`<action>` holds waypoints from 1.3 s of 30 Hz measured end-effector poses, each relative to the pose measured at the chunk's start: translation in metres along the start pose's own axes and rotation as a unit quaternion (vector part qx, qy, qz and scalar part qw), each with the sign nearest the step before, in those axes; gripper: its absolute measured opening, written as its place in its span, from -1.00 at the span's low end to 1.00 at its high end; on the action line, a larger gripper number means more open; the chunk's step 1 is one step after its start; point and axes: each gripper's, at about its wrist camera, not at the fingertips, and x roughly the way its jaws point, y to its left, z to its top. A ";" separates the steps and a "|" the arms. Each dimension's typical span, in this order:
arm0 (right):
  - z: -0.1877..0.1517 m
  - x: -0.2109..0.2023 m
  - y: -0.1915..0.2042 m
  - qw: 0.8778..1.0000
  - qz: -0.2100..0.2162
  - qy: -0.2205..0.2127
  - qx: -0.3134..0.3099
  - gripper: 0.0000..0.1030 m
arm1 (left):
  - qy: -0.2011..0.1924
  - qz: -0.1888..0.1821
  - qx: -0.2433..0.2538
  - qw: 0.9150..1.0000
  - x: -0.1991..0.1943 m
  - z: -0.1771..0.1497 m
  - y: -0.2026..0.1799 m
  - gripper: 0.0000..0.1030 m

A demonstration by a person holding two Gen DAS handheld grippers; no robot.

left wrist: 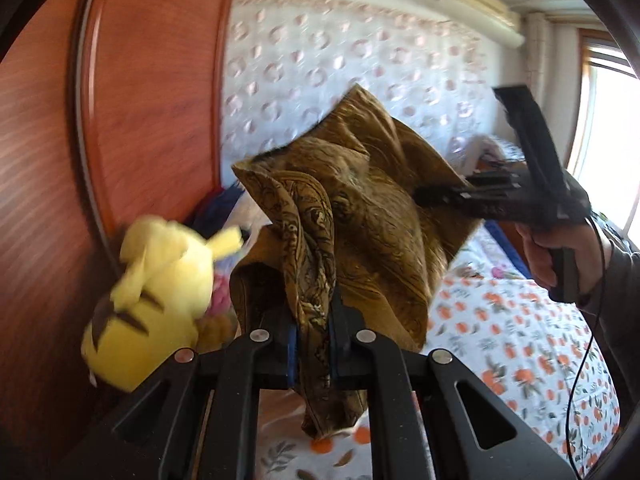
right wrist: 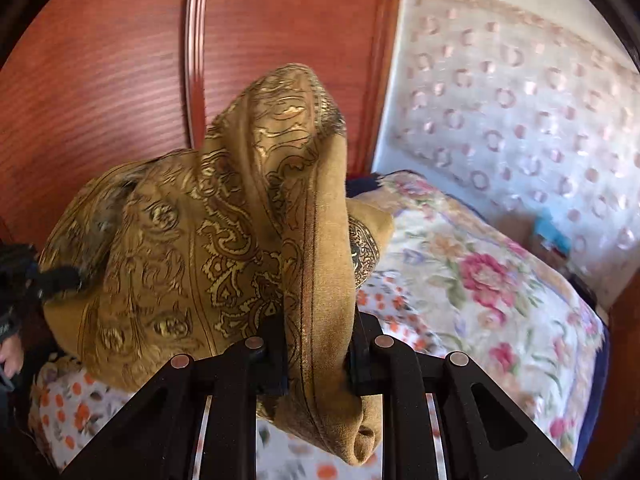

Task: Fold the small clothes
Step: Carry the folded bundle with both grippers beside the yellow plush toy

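A mustard paisley cloth [left wrist: 360,216] hangs bunched in the air above a bed, pinched at two places. The left gripper [left wrist: 313,344] is clamped on one gathered edge at the near side; the right gripper [right wrist: 316,356] is closed on another fold, seen at far right in the left view [left wrist: 436,196]. Holding it by two points likely lets the fabric be pulled open before folding. Below lies an orange-print sheet [left wrist: 520,344]; a yellow plush toy [left wrist: 160,300] sits left against the wooden headboard [left wrist: 152,100].
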 end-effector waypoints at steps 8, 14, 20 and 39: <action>0.009 0.104 -0.008 0.998 0.040 0.035 0.043 -0.30 | 0.009 0.046 -0.054 0.997 0.017 -0.044 0.023 -0.75; -0.003 0.095 -0.005 0.998 0.016 -0.022 0.057 -0.05 | 0.006 0.059 -0.065 0.996 0.013 -0.054 0.024 -0.73; -0.043 0.050 0.030 0.996 0.042 -0.072 0.041 -0.05 | 0.015 0.066 -0.065 0.996 0.013 -0.062 0.022 -0.72; -0.092 -0.001 0.047 0.996 0.018 -0.035 0.077 -0.05 | -0.003 0.072 -0.010 0.997 -0.031 -0.053 -0.009 -0.03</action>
